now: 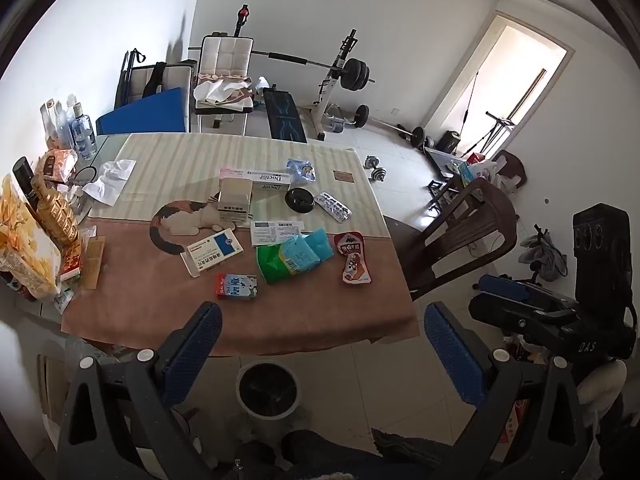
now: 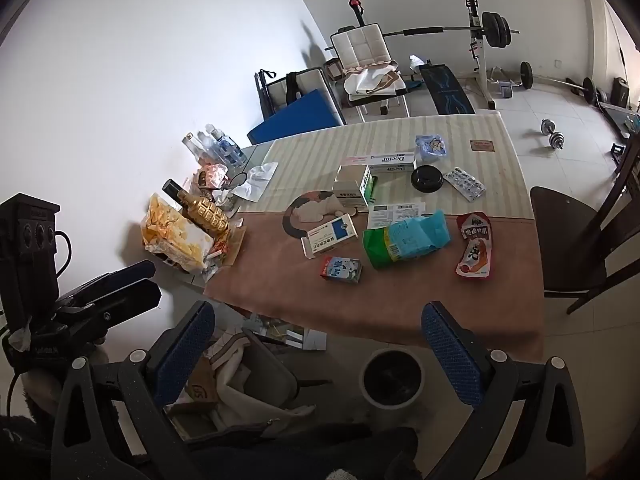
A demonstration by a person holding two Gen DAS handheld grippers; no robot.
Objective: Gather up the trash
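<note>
Trash lies on the table (image 1: 128, 304): a small milk carton (image 1: 236, 287) (image 2: 341, 269), a green and blue wrapper pile (image 1: 294, 258) (image 2: 406, 238), a red snack pouch (image 1: 354, 258) (image 2: 475, 245), a blue-white medicine box (image 1: 212, 250) (image 2: 330, 236), a pill blister (image 1: 333, 207) (image 2: 465, 184) and a black lid (image 1: 299, 199) (image 2: 427, 178). A round bin (image 1: 268, 390) (image 2: 392, 378) stands on the floor below the table's near edge. My left gripper (image 1: 320, 356) is open and empty above the bin. My right gripper (image 2: 318, 356) is open and empty, just left of the bin.
Snack bags, a gold bottle (image 1: 54, 208) and water bottles (image 1: 82, 130) crowd the table's left side by the wall. A dark chair (image 1: 460, 232) stands at the table's right. A chair with bags (image 2: 240, 384) sits under the near left. Weight bench and barbells stand behind.
</note>
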